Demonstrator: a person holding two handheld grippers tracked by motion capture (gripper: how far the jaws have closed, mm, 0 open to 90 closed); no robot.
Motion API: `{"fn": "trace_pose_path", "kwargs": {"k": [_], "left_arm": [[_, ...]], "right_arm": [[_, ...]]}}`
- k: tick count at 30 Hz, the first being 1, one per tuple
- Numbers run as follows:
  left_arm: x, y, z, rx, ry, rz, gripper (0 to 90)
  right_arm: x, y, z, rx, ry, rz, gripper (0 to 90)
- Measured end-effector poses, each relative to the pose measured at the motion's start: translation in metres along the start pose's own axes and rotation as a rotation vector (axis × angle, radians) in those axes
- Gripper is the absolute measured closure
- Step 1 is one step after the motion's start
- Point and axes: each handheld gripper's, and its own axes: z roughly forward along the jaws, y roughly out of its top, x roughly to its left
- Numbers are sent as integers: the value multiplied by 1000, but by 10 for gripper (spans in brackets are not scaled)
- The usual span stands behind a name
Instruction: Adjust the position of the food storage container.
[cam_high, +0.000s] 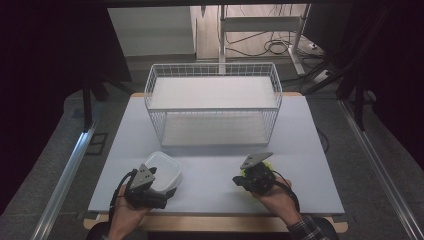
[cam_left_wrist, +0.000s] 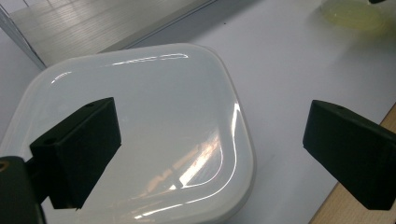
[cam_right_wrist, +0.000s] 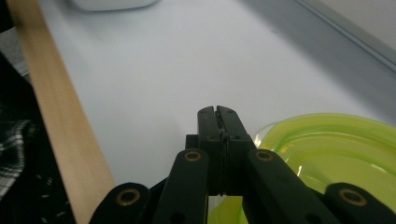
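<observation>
A person seated at a pale grey surface (cam_high: 300, 130) works with a handheld gripper in each hand. The left gripper (cam_high: 150, 187) hovers at the near left of the surface over a white, rounded-square plastic lid (cam_left_wrist: 140, 116), its jaws spread wide and touching nothing; in the left gripper view one jaw stands over the lid's glossy top and the other beyond its edge, above the bare surface. The lid appears to cap a shallow white container (cam_high: 167, 172), though the container's side is too small to read clearly from the high view. The right gripper (cam_right_wrist: 218, 116), at the near right, has its jaws pressed together with nothing between them. Just beside and partly beneath it lies a translucent yellow-green plastic lid (cam_right_wrist: 336, 149), flat on the surface. The white lid and the green one lie well apart. Behind both, toward the far edge, stands a white wire basket (cam_high: 215, 70) with a flat white shelf board across its upper level.
</observation>
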Motion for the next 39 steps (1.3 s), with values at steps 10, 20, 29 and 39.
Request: {"fn": "trace_pose_path", "kwargs": {"k": [10,20,29,39], "left_arm": [[1,0,-1,4,-6,-8,54],[1,1,-1,34,-7,-6,76],[7,0,-19,16,-71,23,549],[6,-11,-35,47,-100,-31,897]], "right_arm": [[-44,-22,-25,-22,-127,84,894],[-70,-35,-38,-61,-192,153,889],[-56,-29,-33,-78,-182,110,867],[-54,-28,-32,-76,-179,100,860]]}}
